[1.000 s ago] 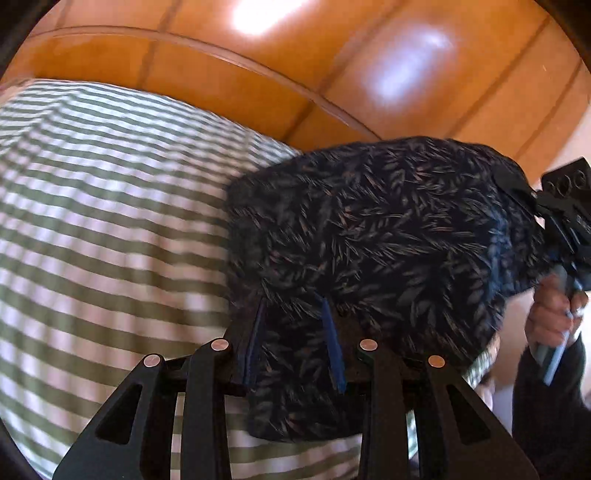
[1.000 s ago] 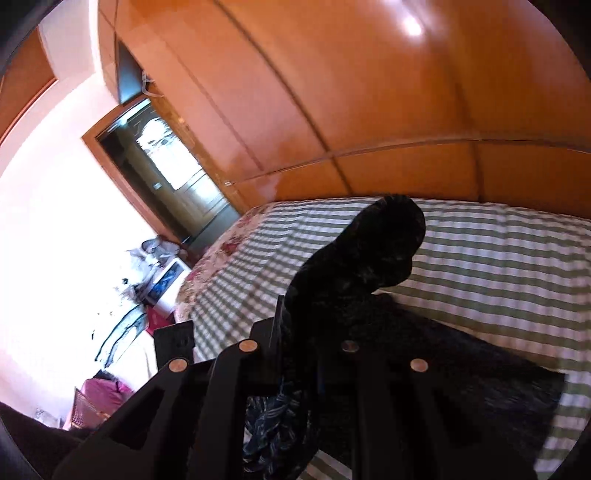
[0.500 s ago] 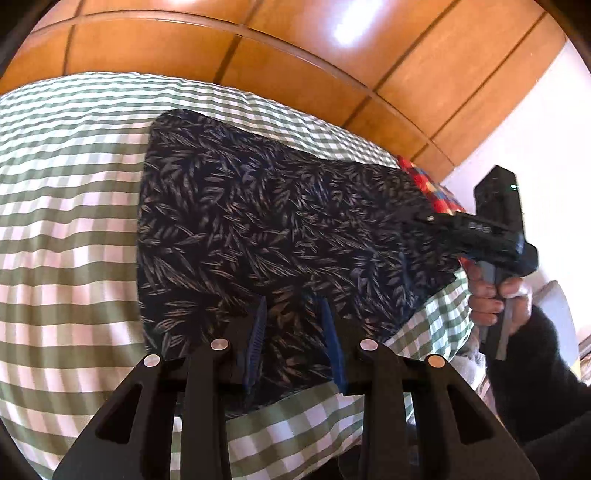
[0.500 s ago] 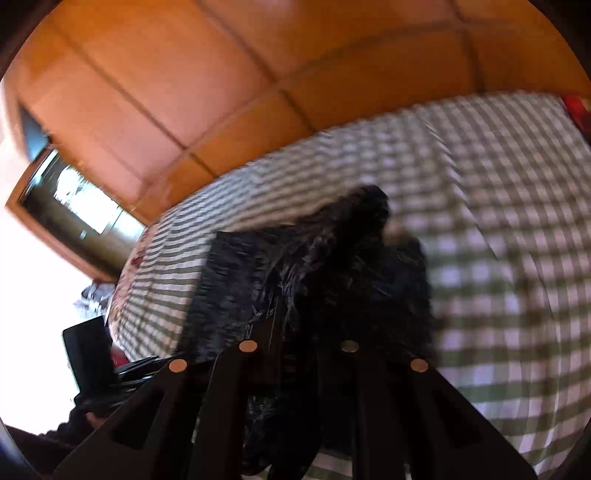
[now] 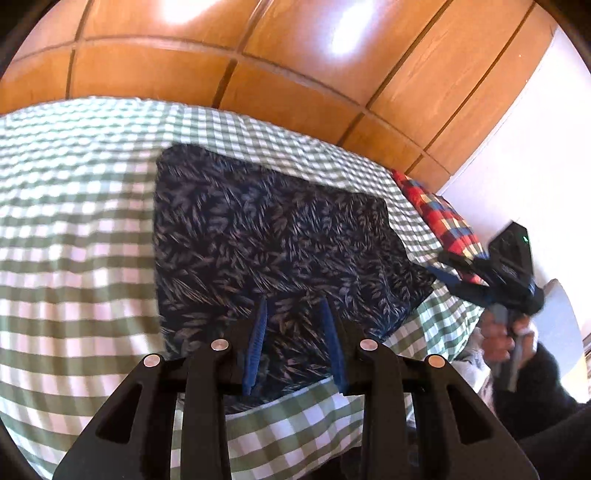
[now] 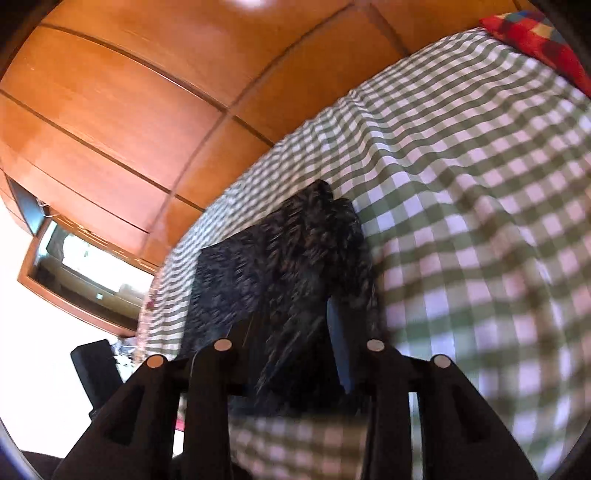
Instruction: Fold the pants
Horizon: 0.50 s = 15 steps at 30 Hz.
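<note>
Dark navy leaf-print pants [image 5: 277, 236] lie flat in a folded slab on the green checked bed sheet [image 5: 74, 229]. My left gripper [image 5: 293, 301] sits at their near edge, its blue pads closed on a bunch of the fabric. In the left wrist view my right gripper [image 5: 448, 275] is at the pants' right corner, held by a hand in a dark sleeve [image 5: 517, 332]. In the right wrist view the pants [image 6: 280, 251] run between the fingers of my right gripper [image 6: 291, 314]. Its jaws are opening, and one blue pad [image 6: 338, 339] stands free of the cloth.
Orange wood panelling [image 5: 258, 66] rises behind the bed. A red plaid pillow [image 5: 443, 218] lies at the bed's right end, also seen as the pillow [image 6: 535, 33] at top right. A wood-framed opening [image 6: 85, 266] is at the left.
The pants hung in the air between both grippers and now lie flat on the bed. My right gripper came down, rolled, and its jaws parted. My left gripper shifted a little, still gripping.
</note>
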{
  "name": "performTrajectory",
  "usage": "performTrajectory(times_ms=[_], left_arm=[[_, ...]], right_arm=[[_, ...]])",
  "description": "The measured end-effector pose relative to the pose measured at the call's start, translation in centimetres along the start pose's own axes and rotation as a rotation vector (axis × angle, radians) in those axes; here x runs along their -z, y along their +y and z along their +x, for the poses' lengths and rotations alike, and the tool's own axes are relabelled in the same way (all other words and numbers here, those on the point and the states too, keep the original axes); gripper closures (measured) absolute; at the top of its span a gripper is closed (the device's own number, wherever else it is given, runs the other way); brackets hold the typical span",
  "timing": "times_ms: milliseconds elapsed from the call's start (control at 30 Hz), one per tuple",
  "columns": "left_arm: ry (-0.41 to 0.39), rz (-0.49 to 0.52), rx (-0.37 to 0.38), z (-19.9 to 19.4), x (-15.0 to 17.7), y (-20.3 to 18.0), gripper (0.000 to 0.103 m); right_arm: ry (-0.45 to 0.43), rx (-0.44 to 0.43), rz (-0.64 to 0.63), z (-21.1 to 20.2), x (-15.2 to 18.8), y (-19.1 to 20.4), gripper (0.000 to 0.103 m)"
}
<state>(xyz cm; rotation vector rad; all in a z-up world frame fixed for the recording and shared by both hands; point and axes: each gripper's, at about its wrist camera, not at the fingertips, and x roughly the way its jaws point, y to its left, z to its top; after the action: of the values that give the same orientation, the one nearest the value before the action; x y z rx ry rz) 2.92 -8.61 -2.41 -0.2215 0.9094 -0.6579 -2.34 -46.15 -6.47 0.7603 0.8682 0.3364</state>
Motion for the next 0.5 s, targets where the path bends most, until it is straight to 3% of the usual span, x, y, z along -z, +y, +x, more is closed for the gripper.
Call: performTrajectory(times_ms=[67,233,267,300,333,400,500], left_arm=[[-0.02,0.017,-0.03,-0.4,-0.1,0.0,0.074],[-0.037,0.046,-0.084,-1.2,-0.1,0.6,0.074],[-0.04,0.058,-0.094,-1.3,0.0,0.6,0.074],[-0.043,0.066,-0.097,-1.4,0.2,0.6,0.074],[-0.045,0.076,-0.092,-1.5,0.3,0.6,0.074],[-0.034,0.091,-0.087,-1.5,0.6,0.6,0.074],[0.023,0.102,-0.064,-0.3,1.8,0.7,0.074]], right_arm=[[0.001,0.009,-0.004,-0.9,1.1,0.5,0.047],[0.044,0.097,-0.026,0.5,3.0,1.5,0.048],[0.044,0.114,-0.027,1.2,3.1,1.6,0.054],[0.045,0.125,-0.03,1.5,3.1,1.3,0.072],[0.049,0.142,-0.04,1.9,3.2,1.3,0.082],[0.043,0.178,-0.09,2.0,3.3,2.1,0.091],[0.019,0.228,-0.185,1.0,3.7,3.8,0.092]])
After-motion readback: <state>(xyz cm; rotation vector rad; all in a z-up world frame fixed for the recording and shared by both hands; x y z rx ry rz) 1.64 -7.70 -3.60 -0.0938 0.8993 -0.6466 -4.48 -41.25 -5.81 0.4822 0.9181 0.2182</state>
